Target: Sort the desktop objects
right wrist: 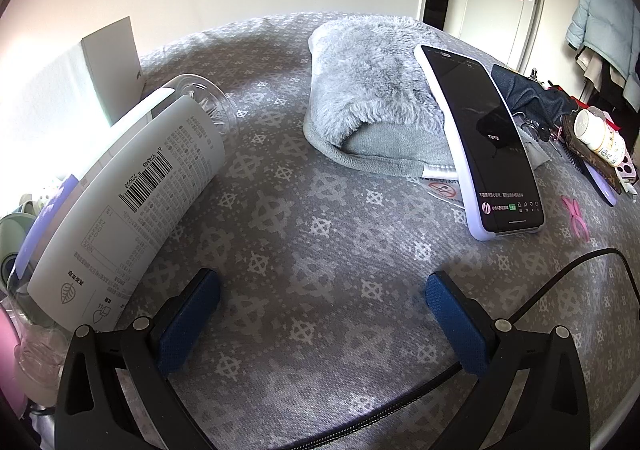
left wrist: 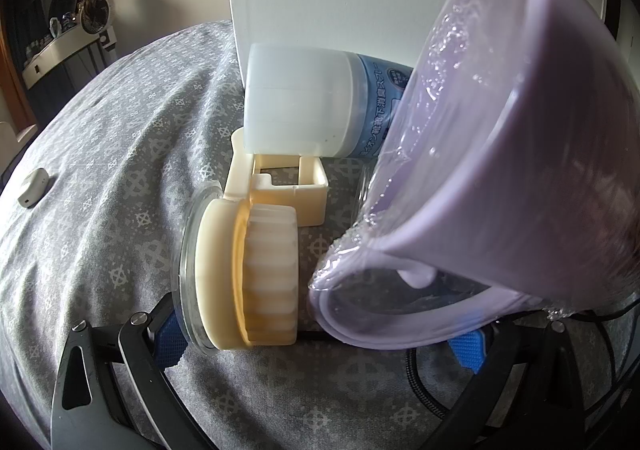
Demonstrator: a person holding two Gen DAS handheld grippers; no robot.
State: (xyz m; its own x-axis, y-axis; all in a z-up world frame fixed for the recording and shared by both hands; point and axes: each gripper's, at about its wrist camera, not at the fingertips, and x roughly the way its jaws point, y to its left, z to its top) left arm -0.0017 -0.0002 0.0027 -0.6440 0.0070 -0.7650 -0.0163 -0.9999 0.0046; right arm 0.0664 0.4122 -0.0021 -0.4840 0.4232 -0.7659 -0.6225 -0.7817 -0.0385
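Grey patterned cloth (right wrist: 320, 258) over the table, left gripper (left wrist: 320, 334) jaws grasping a cream ridged-lid jar (left wrist: 240, 278) beside a lilac cup (left wrist: 500, 169), right gripper (right wrist: 320, 326) jaws released, bottle (right wrist: 132, 201) lying left, phone (right wrist: 484, 141) against grey fur (right wrist: 368, 89).

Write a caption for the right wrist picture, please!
Open right gripper hovers over grey patterned tablecloth, facing a white-cased phone leaning on a fluffy grey slipper.
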